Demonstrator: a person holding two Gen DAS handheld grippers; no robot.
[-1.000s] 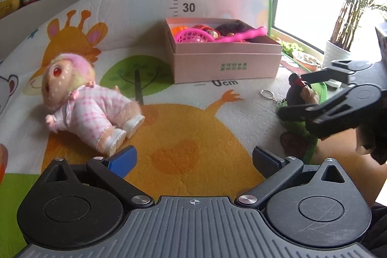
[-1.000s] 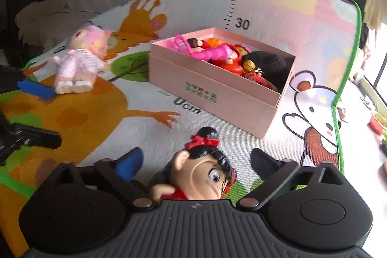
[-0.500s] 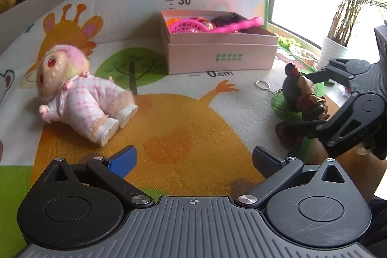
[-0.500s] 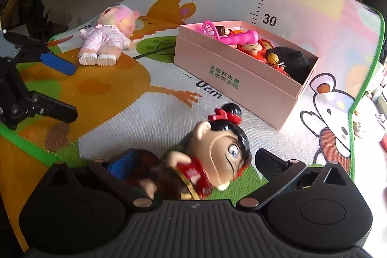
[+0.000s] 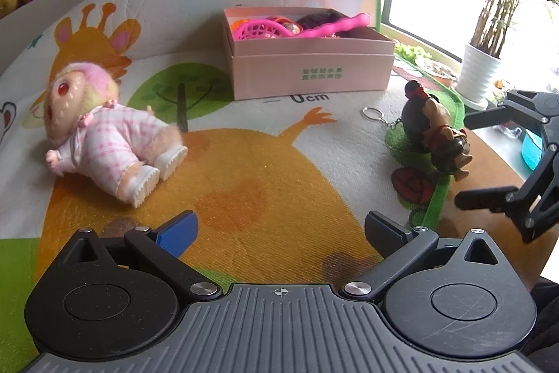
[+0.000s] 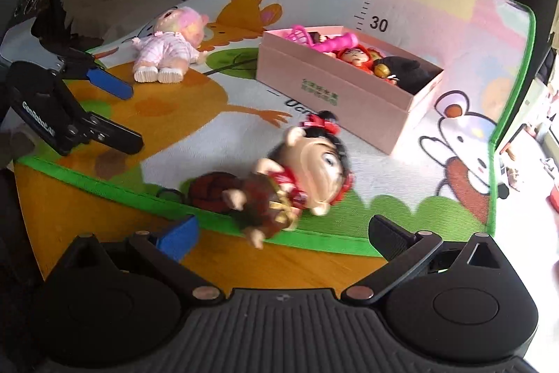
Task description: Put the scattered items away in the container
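A pale pink box (image 5: 311, 72) with green print sits on a play mat (image 5: 265, 163) patterned with an orange giraffe; the plush doll (image 5: 104, 142) wears pink-and-white check, and the figurine (image 6: 300, 173) has black hair and a red bow.

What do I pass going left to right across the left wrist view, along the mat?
Pink-pyjama doll → pink box → key ring → black-haired figurine → right tongs, open.
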